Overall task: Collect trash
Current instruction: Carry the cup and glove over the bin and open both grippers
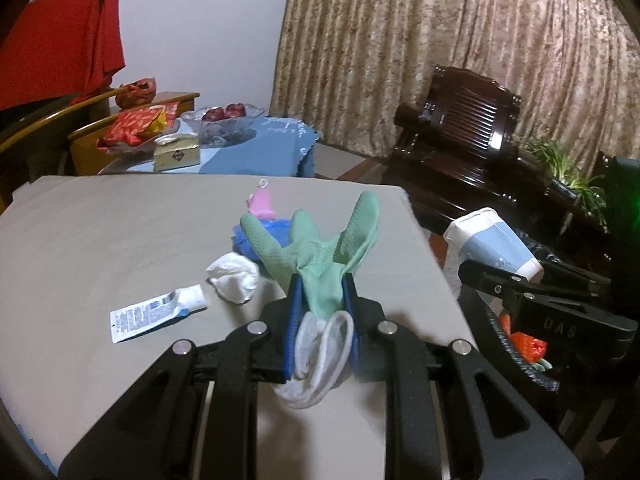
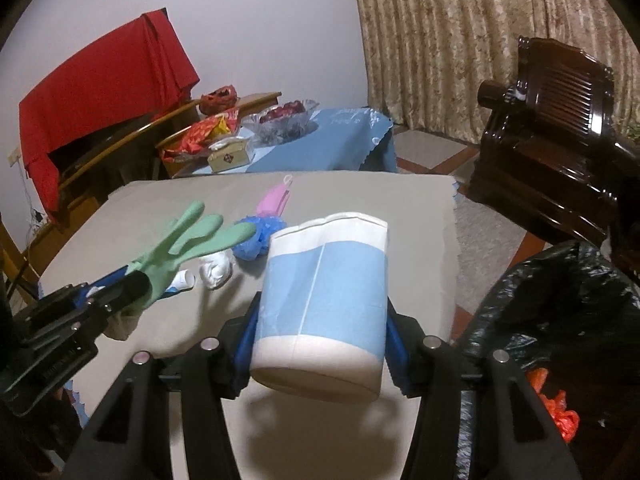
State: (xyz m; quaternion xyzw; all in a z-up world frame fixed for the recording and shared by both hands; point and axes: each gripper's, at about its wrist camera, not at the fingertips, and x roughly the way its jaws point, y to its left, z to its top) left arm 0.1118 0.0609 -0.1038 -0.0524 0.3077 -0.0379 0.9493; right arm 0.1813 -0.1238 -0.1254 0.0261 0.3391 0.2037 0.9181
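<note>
The green rubber glove (image 1: 320, 256) sits low centre in the left wrist view, its cuff pinched between the nearly closed jaws of the left gripper (image 1: 322, 280), fingers fanning upward. The blue-and-white paper cup (image 2: 324, 300) fills the right view's centre, clamped sideways in the right gripper (image 2: 322, 320). A black-lined trash bin (image 2: 560, 312) stands at lower right.

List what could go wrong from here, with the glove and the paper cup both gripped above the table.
1. The green glove is pinched only near its cuff by the left gripper; its limp fingers may snag the bin bag rim.
2. The paper cup looks squashed between the right gripper fingers and may buckle or slip.
</note>
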